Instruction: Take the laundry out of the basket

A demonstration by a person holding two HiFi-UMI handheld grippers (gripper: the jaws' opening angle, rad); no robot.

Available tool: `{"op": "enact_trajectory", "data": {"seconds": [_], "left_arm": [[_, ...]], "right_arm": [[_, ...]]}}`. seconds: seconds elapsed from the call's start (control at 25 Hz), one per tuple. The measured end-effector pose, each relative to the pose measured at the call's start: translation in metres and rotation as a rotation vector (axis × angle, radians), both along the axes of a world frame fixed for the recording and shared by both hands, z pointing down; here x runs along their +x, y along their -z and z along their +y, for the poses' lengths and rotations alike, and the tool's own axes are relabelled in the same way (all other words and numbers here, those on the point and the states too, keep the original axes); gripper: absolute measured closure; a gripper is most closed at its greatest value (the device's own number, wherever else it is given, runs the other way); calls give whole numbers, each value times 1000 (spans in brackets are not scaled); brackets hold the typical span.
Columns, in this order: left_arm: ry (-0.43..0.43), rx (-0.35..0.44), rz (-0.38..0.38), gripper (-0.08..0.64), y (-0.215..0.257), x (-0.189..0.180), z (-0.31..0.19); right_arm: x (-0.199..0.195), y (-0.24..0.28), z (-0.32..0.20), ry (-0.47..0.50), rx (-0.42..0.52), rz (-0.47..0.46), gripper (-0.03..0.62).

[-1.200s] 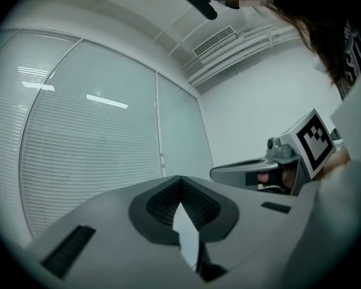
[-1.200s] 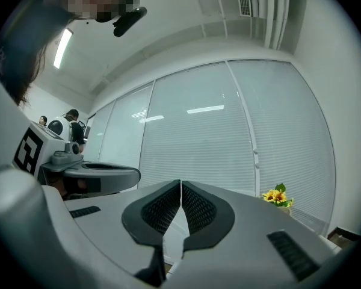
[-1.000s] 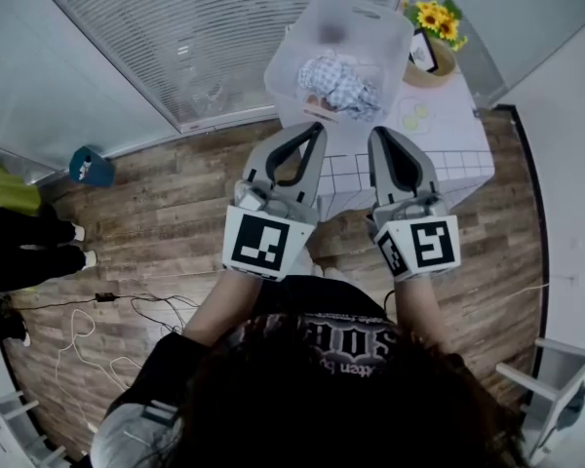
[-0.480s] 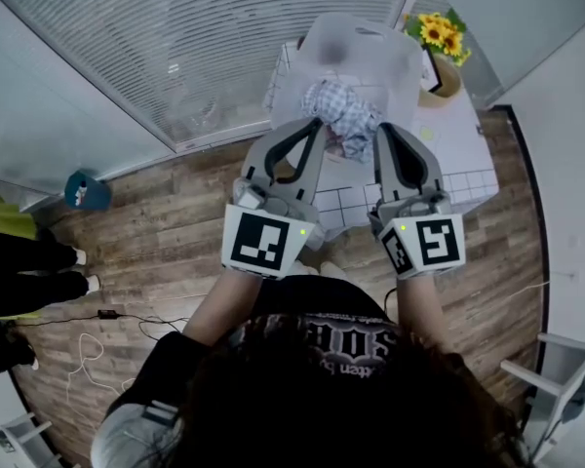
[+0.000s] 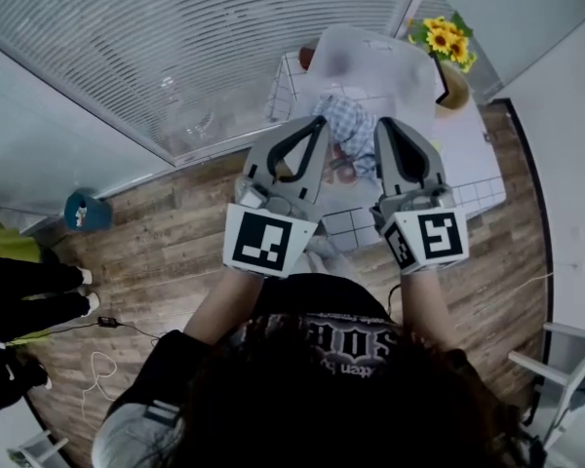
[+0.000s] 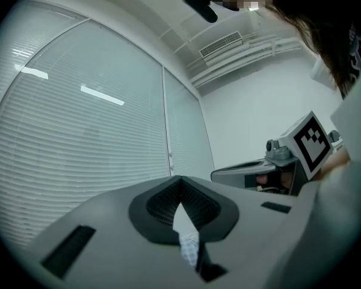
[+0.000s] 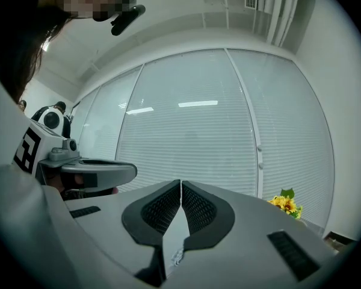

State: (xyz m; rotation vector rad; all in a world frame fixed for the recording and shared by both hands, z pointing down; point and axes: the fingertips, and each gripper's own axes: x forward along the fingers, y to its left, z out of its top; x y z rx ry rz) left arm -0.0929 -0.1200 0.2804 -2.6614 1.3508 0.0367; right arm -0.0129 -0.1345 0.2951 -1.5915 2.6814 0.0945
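Laundry [image 5: 346,125] lifted above basket [image 5: 402,58], pinched in left fingers [image 6: 161,207] and right fingers [image 7: 200,209].

The head view is taken from above the person, looking steeply down past the left claw [image 5: 315,127] and right claw [image 5: 383,127] onto the worktop [image 5: 468,154] and wooden floor [image 5: 175,232]. Each claw view is set close behind its own jaws and tilted upward toward the window blinds [image 6: 78,143]. The opposite claw is caught at its edge. The sunflowers [image 5: 444,39] are shared by the head view and the right claw view.
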Motion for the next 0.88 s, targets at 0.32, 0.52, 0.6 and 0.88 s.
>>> {"op": "enact_trajectory", "data": {"seconds": [0.32, 0.52, 0.6, 0.88], "left_arm": [[-51, -3, -9, 561, 1, -10, -26], [-70, -7, -18, 561, 1, -4, -37], [-70, -7, -20, 561, 0, -2, -42], [-42, -8, -12, 561, 1, 3, -60]], "right_arm": [[-10, -2, -29, -48, -20, 15, 563], [-7, -5, -45, -43, -38, 10, 563], [-6, -7, -52, -35, -48, 18, 563], [-8, -20, -81, 14, -103, 70, 563]]}}
